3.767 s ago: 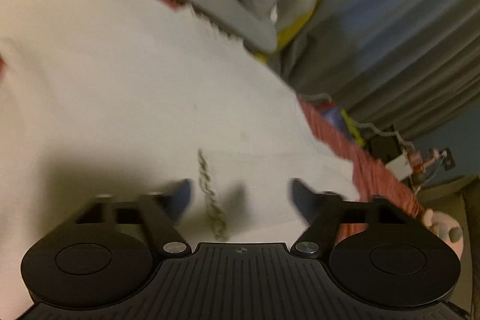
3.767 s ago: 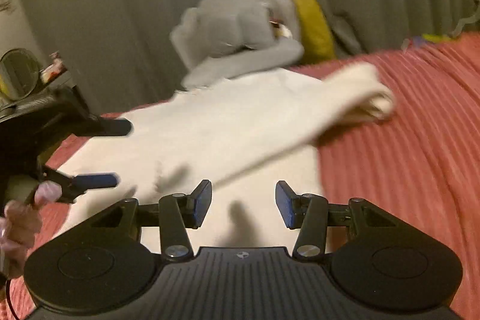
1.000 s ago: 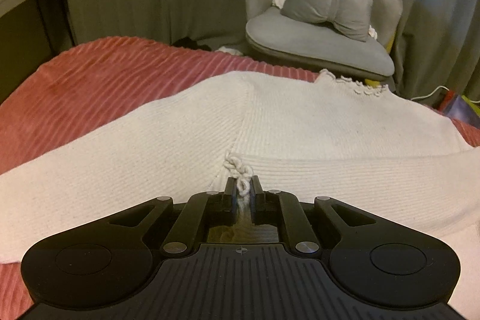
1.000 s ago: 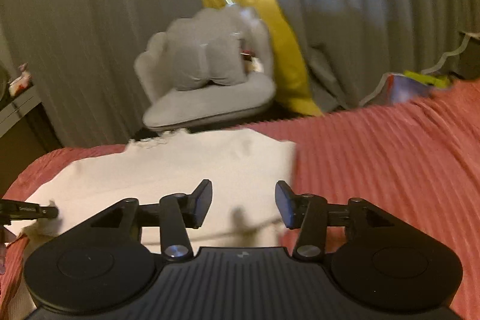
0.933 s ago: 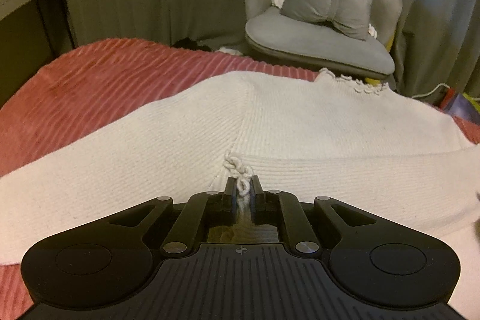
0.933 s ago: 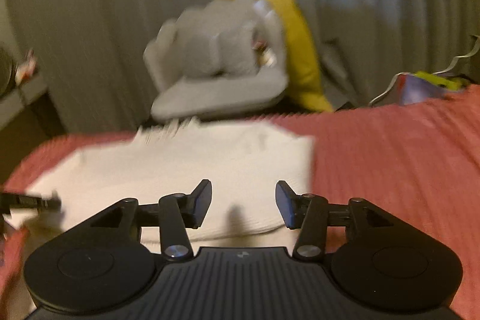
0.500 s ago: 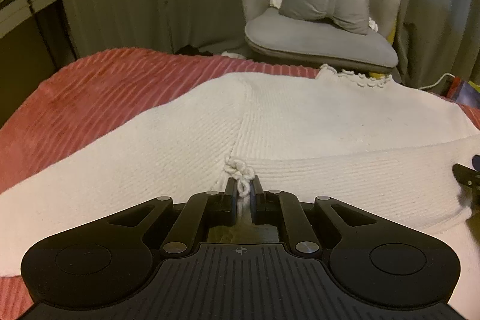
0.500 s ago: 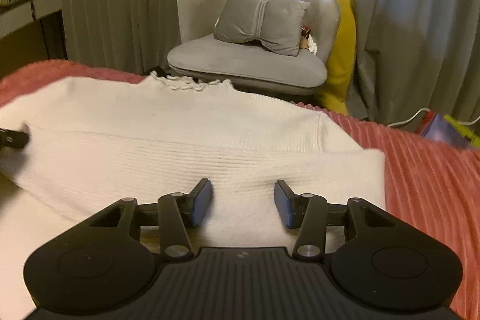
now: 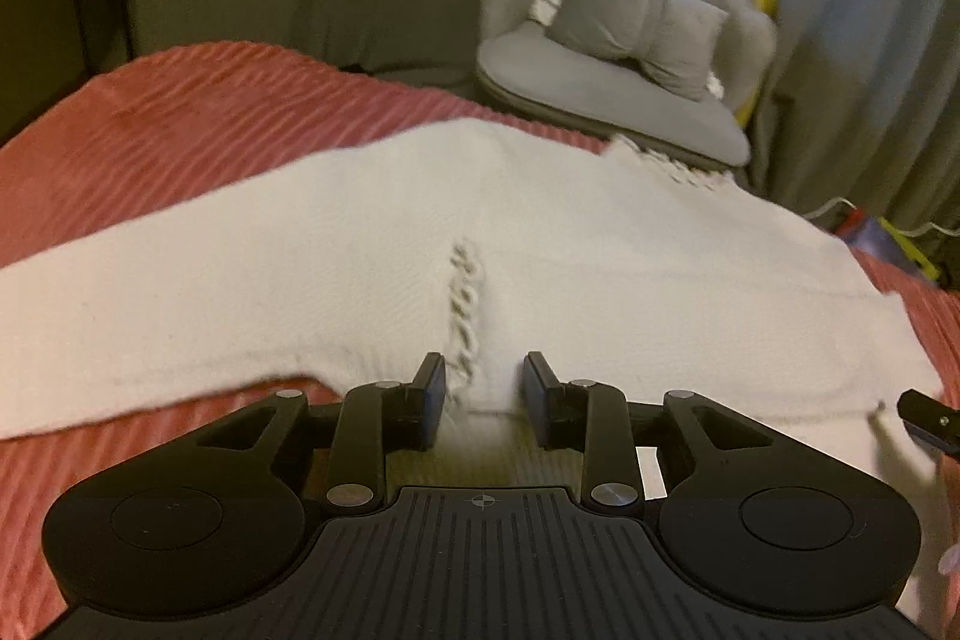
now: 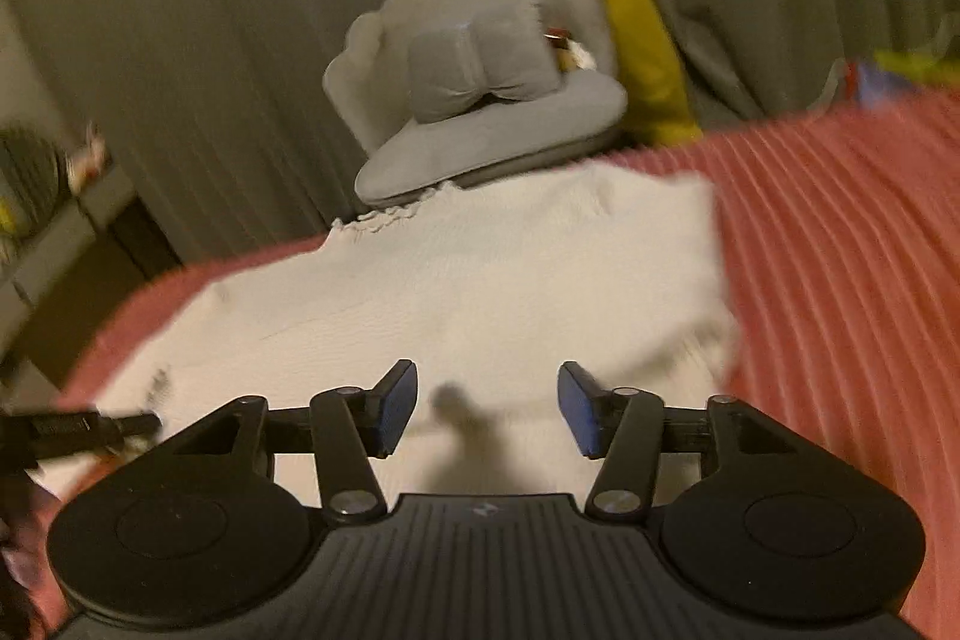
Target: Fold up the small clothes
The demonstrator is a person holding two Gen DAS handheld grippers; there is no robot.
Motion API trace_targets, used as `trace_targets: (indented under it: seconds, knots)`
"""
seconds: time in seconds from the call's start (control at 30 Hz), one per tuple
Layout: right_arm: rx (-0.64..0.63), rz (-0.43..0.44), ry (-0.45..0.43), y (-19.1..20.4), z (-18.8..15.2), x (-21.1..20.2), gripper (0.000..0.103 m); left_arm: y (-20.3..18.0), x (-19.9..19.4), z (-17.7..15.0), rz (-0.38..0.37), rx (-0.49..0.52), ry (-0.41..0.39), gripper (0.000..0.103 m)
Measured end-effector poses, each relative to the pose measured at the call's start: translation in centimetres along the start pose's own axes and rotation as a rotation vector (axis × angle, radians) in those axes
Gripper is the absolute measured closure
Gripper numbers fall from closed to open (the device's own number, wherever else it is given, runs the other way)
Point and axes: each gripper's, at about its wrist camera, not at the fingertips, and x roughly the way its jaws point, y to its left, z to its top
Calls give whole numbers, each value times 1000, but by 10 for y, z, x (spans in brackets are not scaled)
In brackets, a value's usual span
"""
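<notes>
My left hand-held gripper [image 9: 483, 394] is opening its jaws; the white sweater [image 9: 540, 244] lies spread on the red bed cover [image 9: 198, 100] just ahead of it, with the knitted cord trim [image 9: 465, 304] running up from between the pads, which no longer press on it. One sleeve stretches out to this gripper's left. My right hand-held gripper [image 10: 487, 409] sits with its jaws spread and nothing between them, hovering over the near hem of the sweater, whose folded side edge lies ahead and to its right.

What worries me: the cord trim sits very close to my left inner pad, so pulling away carelessly could snag it and drag the body out of square. The knit looks soft and loose, so a shallow pinch on the sleeve would likely slip or take only one layer. The right view is smeared, so I cannot judge its height over the cloth; closing now might bunch the hem instead of catching an edge.
</notes>
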Motion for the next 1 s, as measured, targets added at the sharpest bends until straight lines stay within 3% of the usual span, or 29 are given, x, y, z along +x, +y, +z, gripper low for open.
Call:
trace_targets:
  seconds: [0.07,0.13,0.23,0.3,0.33,0.37,0.43,0.47,0.5,0.57,0.6,0.63,0.7,0.83,0.93,1.0]
  knots:
    - [23,-51,6,-16,-6,-2,60,-4,5,-2,25,20,6,70]
    - [46,-77,13,-29,-6,1,80,-3,8,0,29,-19,9,70]
    - [68,-119,1,-39,3,1,89,5,9,2,29,-93,26,68]
    - [55,-160,-10,-44,11,2,90,9,6,2,29,-104,30,64]
    - [56,-161,-3,-47,11,4,96,11,3,2,35,-105,25,62]
    - [58,-179,7,-51,12,7,101,14,-2,1,37,-110,18,57]
    - [66,-192,9,-55,11,6,103,28,-15,-2,12,-143,8,49]
    - [67,-202,9,-51,9,1,103,36,-22,-5,15,-172,4,32]
    - [42,-212,5,-43,7,-4,101,46,-29,-8,38,-200,-3,21]
    - [-39,-209,-20,-22,-2,-18,83,74,-49,-19,85,-255,-46,21]
    - [-71,-190,-30,-12,-10,-26,64,90,-58,-24,111,-276,-63,21]
    - [-94,-166,-40,-3,-17,-34,54,106,-67,-29,148,-303,-77,21]
    - [-133,-126,-50,11,-31,-48,53,140,-82,-38,220,-387,-95,21]
    - [-150,-113,-39,27,-54,-66,53,222,-112,-61,330,-684,-114,21]
    - [-113,-94,-22,30,-60,-71,53,266,-122,-80,309,-869,-160,26]
    - [-116,-95,-6,34,-62,-69,53,285,-122,-87,277,-951,-184,38]
